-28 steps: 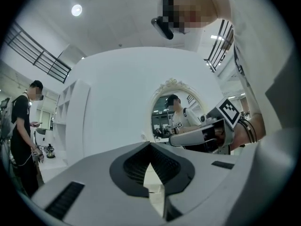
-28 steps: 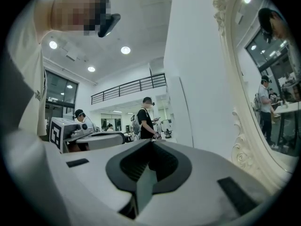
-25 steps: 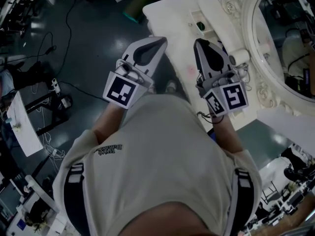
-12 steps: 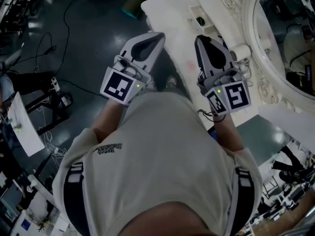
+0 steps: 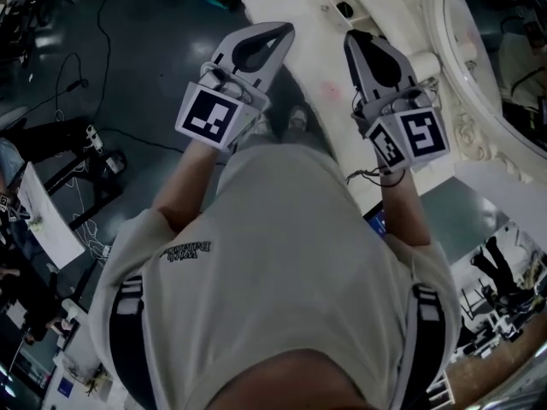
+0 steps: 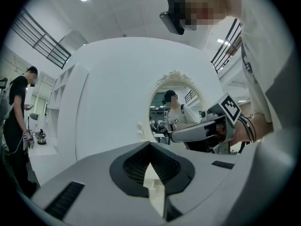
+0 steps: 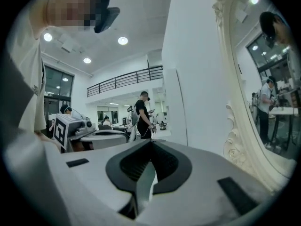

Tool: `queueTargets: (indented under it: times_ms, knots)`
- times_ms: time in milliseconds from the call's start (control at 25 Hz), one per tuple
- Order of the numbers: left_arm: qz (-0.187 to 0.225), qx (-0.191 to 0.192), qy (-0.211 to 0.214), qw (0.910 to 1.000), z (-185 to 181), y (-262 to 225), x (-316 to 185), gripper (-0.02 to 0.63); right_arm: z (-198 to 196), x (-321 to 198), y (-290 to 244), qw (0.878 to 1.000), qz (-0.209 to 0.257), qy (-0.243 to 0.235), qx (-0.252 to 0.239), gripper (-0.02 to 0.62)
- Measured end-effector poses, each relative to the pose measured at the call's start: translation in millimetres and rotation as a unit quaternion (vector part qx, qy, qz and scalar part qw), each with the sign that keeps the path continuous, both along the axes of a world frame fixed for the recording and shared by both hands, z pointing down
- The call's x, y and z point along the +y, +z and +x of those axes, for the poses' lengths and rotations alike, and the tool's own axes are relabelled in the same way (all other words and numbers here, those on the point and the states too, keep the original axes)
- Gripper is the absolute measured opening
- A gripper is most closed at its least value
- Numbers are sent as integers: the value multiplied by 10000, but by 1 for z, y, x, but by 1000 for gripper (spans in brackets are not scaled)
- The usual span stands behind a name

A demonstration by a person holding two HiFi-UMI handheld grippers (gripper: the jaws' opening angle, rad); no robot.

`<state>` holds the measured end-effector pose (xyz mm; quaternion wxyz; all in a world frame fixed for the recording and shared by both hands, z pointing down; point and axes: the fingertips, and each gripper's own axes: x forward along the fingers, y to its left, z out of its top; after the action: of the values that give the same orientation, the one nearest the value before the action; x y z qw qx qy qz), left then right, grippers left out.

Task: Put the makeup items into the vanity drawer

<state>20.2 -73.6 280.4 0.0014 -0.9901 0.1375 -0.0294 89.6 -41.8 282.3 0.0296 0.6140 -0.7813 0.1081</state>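
While left gripper (image 5: 285, 29) jaws are clenched empty, right gripper (image 5: 355, 35) jaws are too; vanity (image 5: 318, 62) close by.

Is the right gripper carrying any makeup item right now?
No, the right gripper has its jaws closed together with nothing between them in the right gripper view.

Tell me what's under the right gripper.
The white vanity top shows around the shut right gripper, with a pink mark beside it. Anything directly beneath is covered.
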Motion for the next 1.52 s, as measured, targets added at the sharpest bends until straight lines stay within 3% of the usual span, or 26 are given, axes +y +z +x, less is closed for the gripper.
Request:
queueTargets:
  times_ms: [320,640,1040,1520]
  knots:
    - [-305,-246,241,9989,33,61,-11,11,27,-1,80,9962,-852,196,-5,35]
    - [-642,-849,616,9924,68,134,4,11,39,26,183,9793,-2011,171,176,52]
    - [-1297,-1652,1043,9721,72,257,36,12,21,68,314,9470,-3191,-112,337,54]
    - [-1759,-2343,1134,9494,70,347,65,12,17,93,381,9211,-3756,-425,933,83]
